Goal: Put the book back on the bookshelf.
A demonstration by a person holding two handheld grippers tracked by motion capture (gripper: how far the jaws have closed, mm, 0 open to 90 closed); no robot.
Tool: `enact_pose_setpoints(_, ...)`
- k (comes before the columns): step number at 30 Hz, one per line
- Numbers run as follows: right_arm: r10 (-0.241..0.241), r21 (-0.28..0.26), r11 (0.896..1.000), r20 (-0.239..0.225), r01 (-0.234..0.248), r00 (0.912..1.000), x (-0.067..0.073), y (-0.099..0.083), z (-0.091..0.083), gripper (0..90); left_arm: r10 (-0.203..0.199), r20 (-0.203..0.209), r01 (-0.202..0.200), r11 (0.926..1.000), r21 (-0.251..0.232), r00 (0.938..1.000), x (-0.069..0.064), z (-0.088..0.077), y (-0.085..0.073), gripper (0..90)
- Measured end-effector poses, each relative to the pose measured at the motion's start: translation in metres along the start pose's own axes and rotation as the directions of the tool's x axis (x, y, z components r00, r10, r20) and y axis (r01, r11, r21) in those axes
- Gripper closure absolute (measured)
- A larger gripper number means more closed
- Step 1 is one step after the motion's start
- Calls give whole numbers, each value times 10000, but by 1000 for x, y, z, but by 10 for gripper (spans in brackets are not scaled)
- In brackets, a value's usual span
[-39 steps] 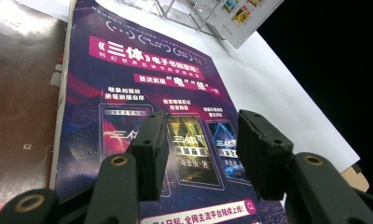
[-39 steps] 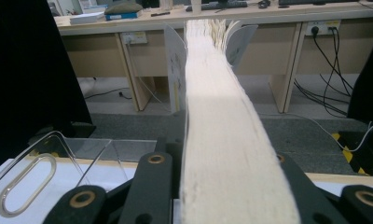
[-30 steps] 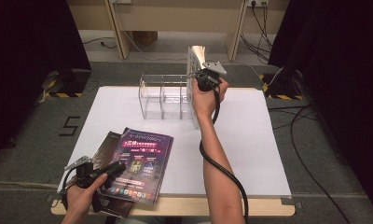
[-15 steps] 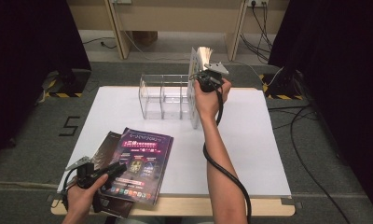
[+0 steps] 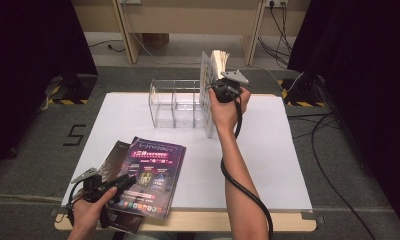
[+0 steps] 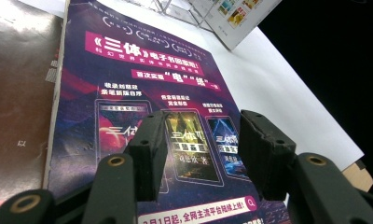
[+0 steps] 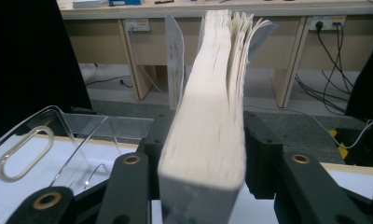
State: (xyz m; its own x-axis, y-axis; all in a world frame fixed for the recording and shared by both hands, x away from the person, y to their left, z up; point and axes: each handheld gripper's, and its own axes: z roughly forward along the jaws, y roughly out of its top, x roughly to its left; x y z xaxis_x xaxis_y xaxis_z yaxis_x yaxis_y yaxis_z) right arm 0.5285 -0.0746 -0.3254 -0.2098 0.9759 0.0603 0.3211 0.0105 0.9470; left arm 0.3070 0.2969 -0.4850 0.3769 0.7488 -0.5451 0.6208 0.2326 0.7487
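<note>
Thick book (image 7: 208,116) stands upright between right gripper (image 5: 223,90) jaws, which have just been opening, pads now loose either side; clear acrylic rack (image 5: 175,102) just beside it. Left gripper (image 6: 201,151) jaws spread, empty, hovering over purple magazine (image 6: 142,93).

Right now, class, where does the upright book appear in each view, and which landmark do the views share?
High view: the upright book stands mid-table, at the right end of the clear rack.
Left gripper view: the book is at the top edge, right of centre.
Right gripper view: the book is central, page edges towards the camera.
Shared landmark: the clear rack beside it.
</note>
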Motion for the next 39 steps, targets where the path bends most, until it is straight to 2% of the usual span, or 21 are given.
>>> enact_pose_setpoints(6, 3, -71, 10000, -82, -4, 10000, -1, -5, -10, 589, 299, -171, -298, 9995, 55, 9994, -1, 1, 0, 496)
enact_pose_setpoints(14, 288, -92, 9995, -317, -291, 9991, -5, -10, -27, 575, 595, -423, -592, 9982, 78, 9973, -2, 1, 1, 486)
enact_pose_setpoints(22, 302, -73, 9995, -406, -305, 9987, -7, -14, -40, 572, 604, -463, -600, 9981, 107, 9971, -3, 2, 1, 464)
enact_pose_setpoints(30, 362, 19, 9993, -594, -362, 9976, -7, -27, -55, 571, 579, -611, -571, 9983, 151, 9965, -2, 2, 3, 460)
enact_pose_setpoints(32, 520, 145, 9986, -701, -511, 9962, -8, -33, -62, 571, 584, -703, -573, 9982, 176, 9958, -1, 2, 4, 460)
enact_pose_setpoints(39, 530, 566, 9973, -979, -476, 9938, -9, -48, -74, 572, 504, -1017, -486, 9986, 195, 9935, 3, 2, 9, 466)
